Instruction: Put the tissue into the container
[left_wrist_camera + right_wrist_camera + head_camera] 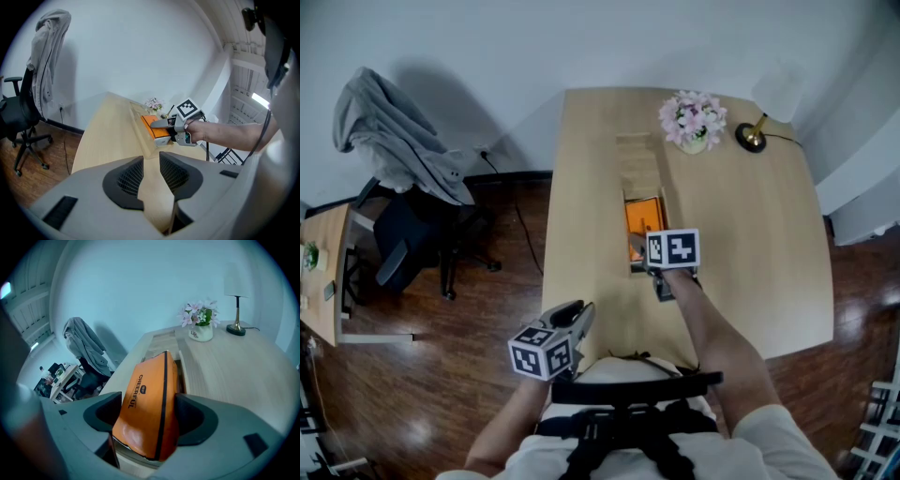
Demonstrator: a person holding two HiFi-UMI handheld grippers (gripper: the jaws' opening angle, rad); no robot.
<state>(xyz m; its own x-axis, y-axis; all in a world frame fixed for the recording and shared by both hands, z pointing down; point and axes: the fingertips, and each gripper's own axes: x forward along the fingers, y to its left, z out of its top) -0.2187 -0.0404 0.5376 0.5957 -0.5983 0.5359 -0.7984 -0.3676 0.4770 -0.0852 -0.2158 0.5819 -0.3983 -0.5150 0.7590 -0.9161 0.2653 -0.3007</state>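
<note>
An orange tissue pack (150, 399) lies tilted between the jaws of my right gripper (149, 411), and both jaws touch its sides. Its far end dips into the long wooden container (165, 341). In the head view the pack (643, 217) sits in the open end of the container (639, 169) at the middle of the table, with my right gripper (639, 249) at its near end. My left gripper (579, 317) hangs off the table's near left corner. Its jaws (151, 164) stand a little apart with nothing between them.
A pot of pink flowers (694, 120) and a brass lamp (767, 108) stand at the table's far right. An office chair draped with a grey garment (394, 141) stands on the wooden floor to the left. A side desk (319, 272) is at far left.
</note>
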